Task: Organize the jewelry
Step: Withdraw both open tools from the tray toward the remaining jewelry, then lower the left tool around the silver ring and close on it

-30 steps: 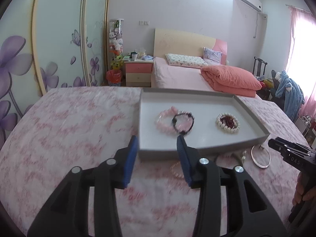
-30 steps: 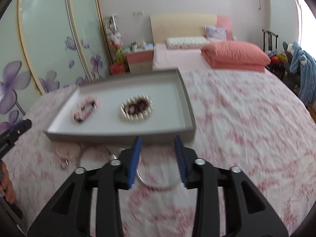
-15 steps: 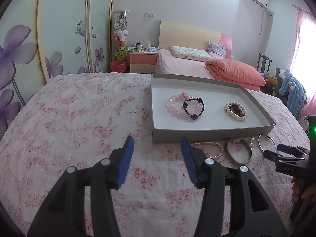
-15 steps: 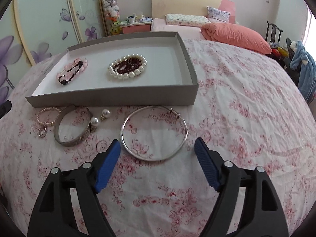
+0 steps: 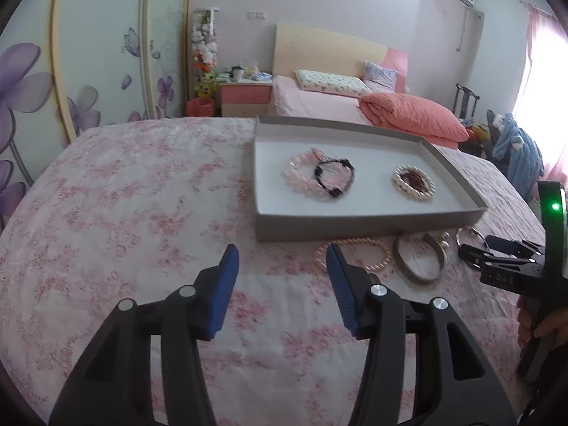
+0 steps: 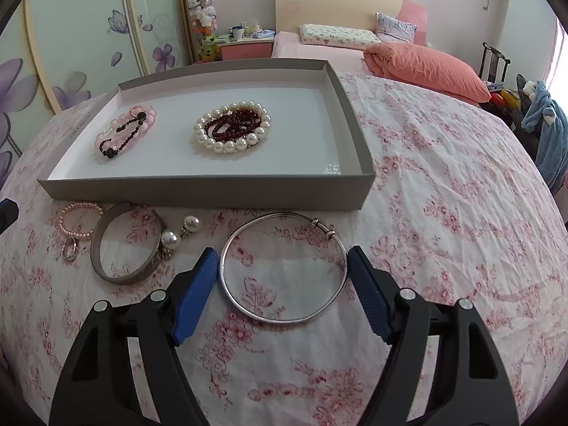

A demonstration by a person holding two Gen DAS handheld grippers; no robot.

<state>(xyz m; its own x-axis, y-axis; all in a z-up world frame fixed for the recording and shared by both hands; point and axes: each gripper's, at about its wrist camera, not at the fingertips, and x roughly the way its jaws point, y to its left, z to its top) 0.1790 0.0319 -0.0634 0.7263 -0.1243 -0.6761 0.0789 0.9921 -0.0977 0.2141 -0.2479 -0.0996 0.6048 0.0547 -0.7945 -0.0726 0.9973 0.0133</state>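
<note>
Floral bedspread (image 6: pixel 443 184) scene: right gripper (image 6: pixel 282 277) spread wide and empty, straddling the thin silver bangle (image 6: pixel 284 269) lying just before the grey tray (image 6: pixel 213 191); left gripper (image 5: pixel 282 266) open, idle; next: pinch the rim, lift into tray.

Black tongs (image 6: pixel 282 259), blue ribbed pads (image 6: pixel 194 294)

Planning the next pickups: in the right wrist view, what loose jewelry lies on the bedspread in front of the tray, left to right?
Small pink pearl bracelet → wide grey bangle → pearl earrings → thin silver bangle, which lies between the open right tool's fingers.
</note>
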